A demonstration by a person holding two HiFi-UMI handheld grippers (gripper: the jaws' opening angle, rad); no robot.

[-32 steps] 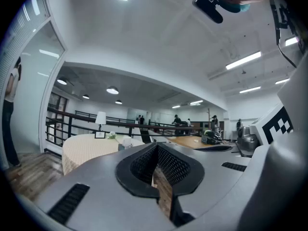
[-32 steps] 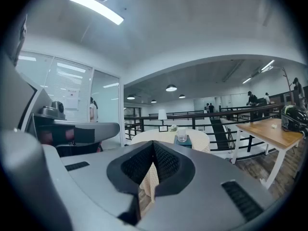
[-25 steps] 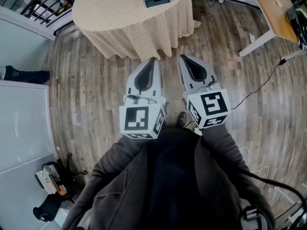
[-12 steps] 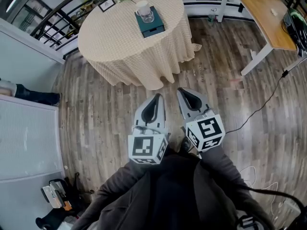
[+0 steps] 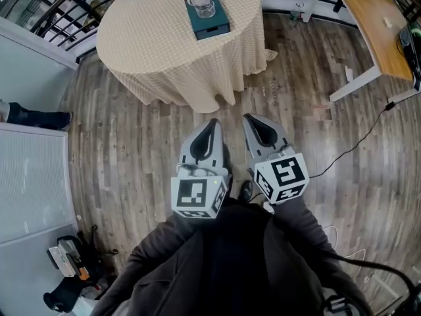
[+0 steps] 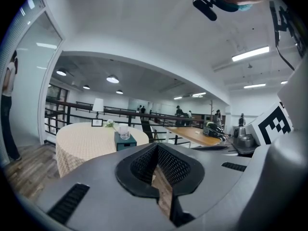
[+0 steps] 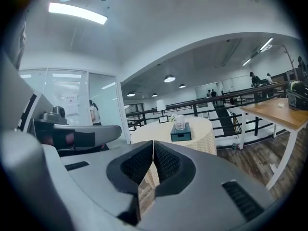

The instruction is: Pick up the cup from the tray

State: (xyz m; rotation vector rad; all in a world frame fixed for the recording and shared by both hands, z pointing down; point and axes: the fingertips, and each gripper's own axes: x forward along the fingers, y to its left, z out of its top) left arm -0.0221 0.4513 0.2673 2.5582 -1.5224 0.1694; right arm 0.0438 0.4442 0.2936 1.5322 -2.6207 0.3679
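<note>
A clear glass cup (image 5: 204,6) stands on a teal box-like tray (image 5: 210,20) on a round table with a beige cloth (image 5: 164,45), far ahead of me. My left gripper (image 5: 212,125) and right gripper (image 5: 254,120) are held side by side over the wooden floor, well short of the table, both shut and empty. In the left gripper view the cup (image 6: 124,131) and tray (image 6: 124,141) sit small beyond the shut left gripper (image 6: 156,149). In the right gripper view the cup (image 7: 179,122) sits on the tray (image 7: 180,134) above the shut right gripper (image 7: 153,146).
A wooden desk (image 5: 375,18) on white legs stands at the right, with a black cable (image 5: 358,120) trailing over the floor. A black railing (image 5: 59,8) runs behind the table. A person's shoe (image 5: 29,116) and a white partition (image 5: 33,176) are at the left.
The head view has shifted, so the whole table top with cup and tray now shows. Both grippers stay shut, side by side, slightly lower in the picture than a second ago.
</note>
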